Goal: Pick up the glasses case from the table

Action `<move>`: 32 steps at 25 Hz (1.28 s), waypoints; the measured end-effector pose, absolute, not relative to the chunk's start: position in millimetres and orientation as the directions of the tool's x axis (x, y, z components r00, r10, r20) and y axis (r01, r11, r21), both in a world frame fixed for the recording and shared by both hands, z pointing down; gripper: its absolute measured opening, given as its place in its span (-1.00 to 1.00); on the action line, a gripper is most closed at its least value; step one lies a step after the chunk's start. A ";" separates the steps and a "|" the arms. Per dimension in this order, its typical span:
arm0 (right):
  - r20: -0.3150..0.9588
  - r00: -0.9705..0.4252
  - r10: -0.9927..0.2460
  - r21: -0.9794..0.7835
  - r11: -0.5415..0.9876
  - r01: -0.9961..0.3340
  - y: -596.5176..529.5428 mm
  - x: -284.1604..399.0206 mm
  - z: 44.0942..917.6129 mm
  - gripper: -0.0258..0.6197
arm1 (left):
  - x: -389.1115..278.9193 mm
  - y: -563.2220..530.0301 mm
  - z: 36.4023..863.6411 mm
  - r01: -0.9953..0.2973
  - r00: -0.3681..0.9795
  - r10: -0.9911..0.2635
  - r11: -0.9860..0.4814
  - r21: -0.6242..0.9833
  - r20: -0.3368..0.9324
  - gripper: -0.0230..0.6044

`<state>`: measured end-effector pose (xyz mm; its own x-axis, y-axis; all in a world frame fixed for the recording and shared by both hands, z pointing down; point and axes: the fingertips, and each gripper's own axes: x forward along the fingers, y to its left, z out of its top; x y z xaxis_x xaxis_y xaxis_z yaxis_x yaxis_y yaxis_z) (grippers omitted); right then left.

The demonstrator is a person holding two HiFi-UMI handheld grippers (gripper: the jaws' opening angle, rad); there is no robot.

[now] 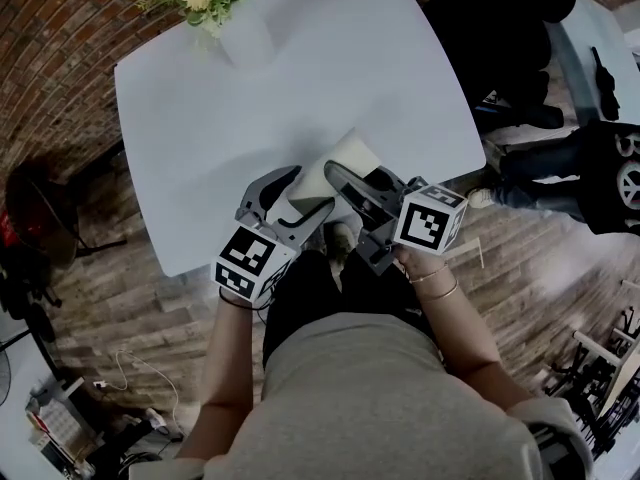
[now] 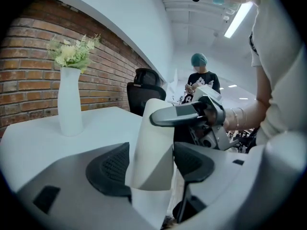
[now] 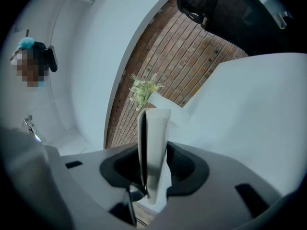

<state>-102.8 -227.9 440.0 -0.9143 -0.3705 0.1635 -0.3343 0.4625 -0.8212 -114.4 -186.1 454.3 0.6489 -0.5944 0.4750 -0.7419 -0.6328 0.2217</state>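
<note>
In the head view, the white glasses case (image 1: 345, 153) is at the near edge of the white table (image 1: 250, 98), between your two grippers. I cannot tell if it touches the tabletop. Your left gripper (image 1: 308, 190) takes it from the left and your right gripper (image 1: 358, 176) from the right. A vase (image 1: 245, 40) with flowers stands at the far left corner, well apart from them.

In the left gripper view, the case stands upright between the jaws, and both pads press on its sides. One jaw of the right gripper lies across its upper part.

In the right gripper view, you see the case edge-on, and the jaws pinch it from both sides.
</note>
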 end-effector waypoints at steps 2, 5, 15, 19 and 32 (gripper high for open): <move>0.164 -0.914 -0.371 -0.805 0.486 -0.342 -229.4 -102.2 433.2 -0.45 | -119.8 -185.9 446.3 -0.761 0.634 -0.623 -0.608 0.227 0.458 -0.06; 0.159 -0.915 -0.372 -0.774 0.528 -0.349 -231.9 -103.6 420.8 -0.45 | -131.9 -185.5 435.0 -0.796 0.596 -0.666 -0.564 0.220 0.448 -0.07; 0.115 -0.921 -0.371 -0.669 0.656 -0.348 -243.1 -112.5 373.8 -0.45 | -171.6 -185.0 399.1 -0.887 0.453 -0.803 -0.363 0.286 0.386 -0.61; 0.099 -0.917 -0.386 -0.597 0.714 -0.365 -245.3 -116.4 352.3 -0.45 | -187.3 -185.6 385.7 -0.910 0.380 -0.846 -0.269 0.316 0.375 -0.82; -0.007 -0.908 -0.418 -0.393 0.836 -0.382 -243.3 -128.7 279.2 -0.45 | -213.4 -198.3 341.6 -0.963 0.209 -0.912 -0.129 0.237 0.353 -0.88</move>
